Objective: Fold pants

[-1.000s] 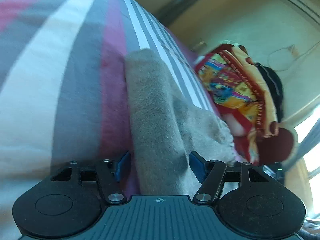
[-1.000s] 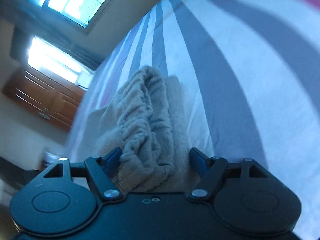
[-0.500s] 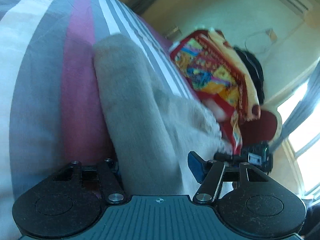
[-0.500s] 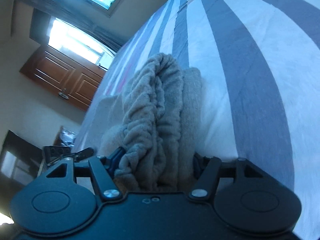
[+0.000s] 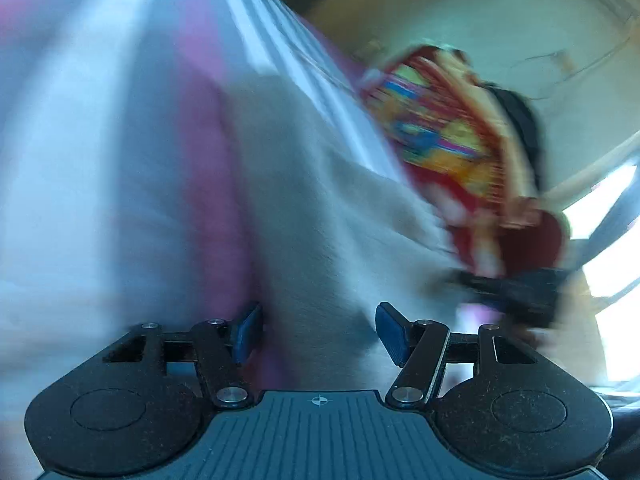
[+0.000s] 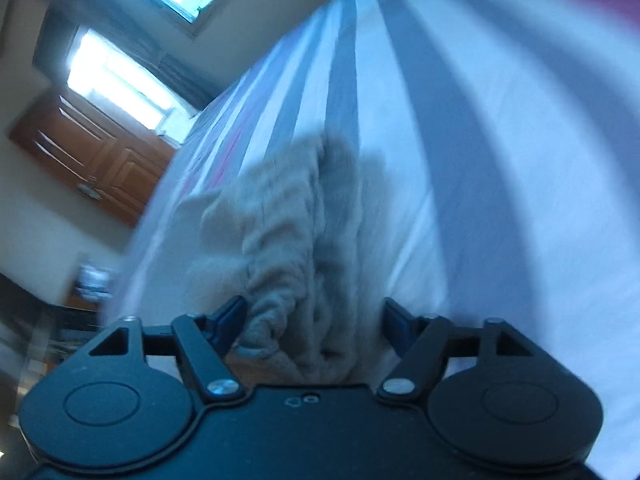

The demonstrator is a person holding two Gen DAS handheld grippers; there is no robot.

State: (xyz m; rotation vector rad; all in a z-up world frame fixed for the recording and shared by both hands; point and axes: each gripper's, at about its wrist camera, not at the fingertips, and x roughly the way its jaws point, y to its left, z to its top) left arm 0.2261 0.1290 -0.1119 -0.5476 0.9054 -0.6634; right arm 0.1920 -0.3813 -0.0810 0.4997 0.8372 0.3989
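The grey fleece pants [image 5: 320, 208] lie on the striped bedsheet [image 5: 80, 160]. In the blurred left wrist view one end of them runs between the blue pads of my left gripper [image 5: 320, 330], whose jaws stand wide apart. In the right wrist view the bunched elastic waistband end of the pants [image 6: 296, 240] sits between the pads of my right gripper [image 6: 314, 322], also wide open, with the cloth loose between them. My right gripper also shows as a dark blur in the left wrist view [image 5: 516, 292].
A colourful red and yellow blanket pile [image 5: 448, 140] lies on the bed beyond the pants. A wooden door [image 6: 92, 160] and bright windows [image 6: 116, 76] are at the room's far side. The striped sheet [image 6: 500, 160] spreads to the right.
Both grippers have swung and pulled back a little, blurring both views. The left pad, hidden by cloth half a second ago, shows again. Both jaws stay open around the pants.
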